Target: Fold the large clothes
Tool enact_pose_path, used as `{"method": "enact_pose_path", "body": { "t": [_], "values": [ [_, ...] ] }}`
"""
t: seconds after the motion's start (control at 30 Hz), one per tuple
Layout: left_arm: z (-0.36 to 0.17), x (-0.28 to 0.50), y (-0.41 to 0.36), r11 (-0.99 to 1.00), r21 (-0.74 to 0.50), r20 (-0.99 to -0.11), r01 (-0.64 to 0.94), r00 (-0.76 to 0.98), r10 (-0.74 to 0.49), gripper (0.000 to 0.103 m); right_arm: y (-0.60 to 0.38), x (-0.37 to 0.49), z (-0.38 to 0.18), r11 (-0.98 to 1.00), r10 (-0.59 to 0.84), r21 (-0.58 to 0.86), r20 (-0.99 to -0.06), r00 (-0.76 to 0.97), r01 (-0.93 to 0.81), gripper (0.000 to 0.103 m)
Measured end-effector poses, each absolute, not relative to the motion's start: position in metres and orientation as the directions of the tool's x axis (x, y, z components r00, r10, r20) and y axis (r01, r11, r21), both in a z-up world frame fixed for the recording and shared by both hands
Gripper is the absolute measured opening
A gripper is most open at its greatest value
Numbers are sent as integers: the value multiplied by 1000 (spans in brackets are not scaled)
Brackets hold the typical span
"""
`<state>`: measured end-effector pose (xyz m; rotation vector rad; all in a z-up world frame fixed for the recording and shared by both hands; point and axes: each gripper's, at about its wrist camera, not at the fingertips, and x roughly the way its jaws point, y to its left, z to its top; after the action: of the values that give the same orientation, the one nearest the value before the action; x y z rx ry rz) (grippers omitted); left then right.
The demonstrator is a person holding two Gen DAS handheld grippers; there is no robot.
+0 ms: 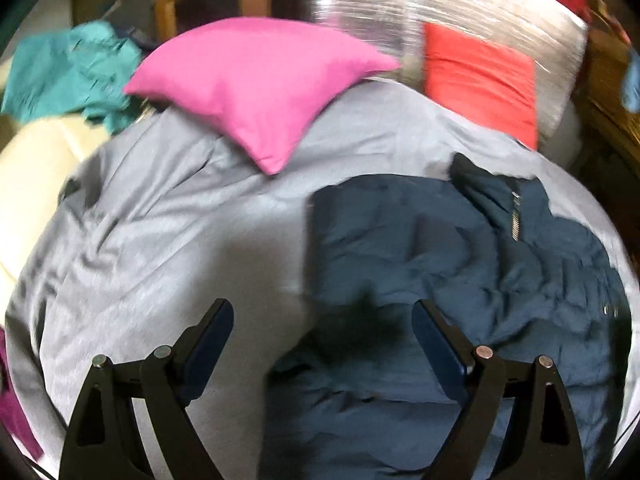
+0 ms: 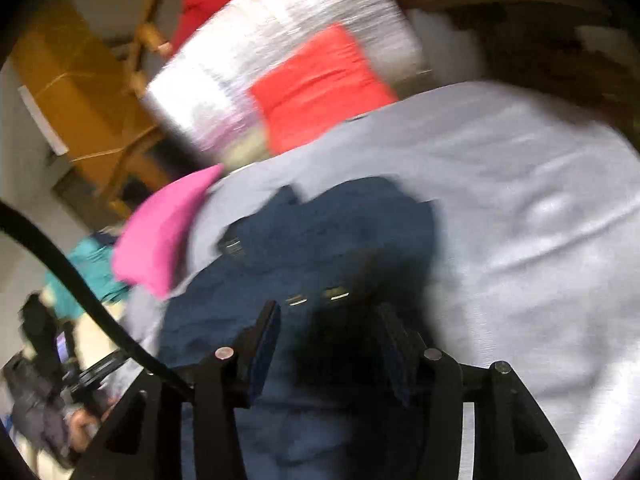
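Plainly caught mid-fold: jacket (image 1: 460, 264) lay spread on the bed (image 1: 160, 232), dark blue, zip toward the far end, already doubled in part by the look of its straight left edge. Left gripper (image 1: 322, 336) hung above it with jaws spread wide and nothing between them; jacket's left edge ran away from the jaws, just inside the left jaw, so most of the cloth sat ahead and to the right of them. Right gripper (image 2: 326, 344) hovered over the jacket too, jaws partway apart; picture too smeared to tell whether any cloth was pinched, though none seemed to hang from them. From there, jacket stretched ahead and to the left of the jaws, long axis running away toward the pink pillow (image 1: 260, 84) and red pillow (image 1: 480, 80). Both grippers looked about equally near, left nearer the straight edge, right nearer the snaps. Likely next call: take the near hem with both and carry it forward along that axis.
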<state>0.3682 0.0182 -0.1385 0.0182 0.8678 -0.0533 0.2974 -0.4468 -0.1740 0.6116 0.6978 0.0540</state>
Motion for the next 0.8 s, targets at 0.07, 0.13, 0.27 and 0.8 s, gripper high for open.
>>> {"method": "enact_pose_path", "body": {
  "t": [0.07,0.13,0.27,0.8],
  "values": [
    [-149,370,1,996,39,-777,83,629,-22,92,-431,306,-180,827,300,552,-596,745,108,51],
    [-163,376,-7,993,61,-801,102,599,-12,92,-413,321,-191,828,339,553,-621,707,89,50],
    [-192,386,-18,990,79,-850,116,527,6,92,-399,339,-214,828,372,552,-675,637,102,49],
    [-180,365,-68,964,99,-813,248,579,-66,92,-363,356,-230,802,468,596,-676,570,48,47]
  ]
}}
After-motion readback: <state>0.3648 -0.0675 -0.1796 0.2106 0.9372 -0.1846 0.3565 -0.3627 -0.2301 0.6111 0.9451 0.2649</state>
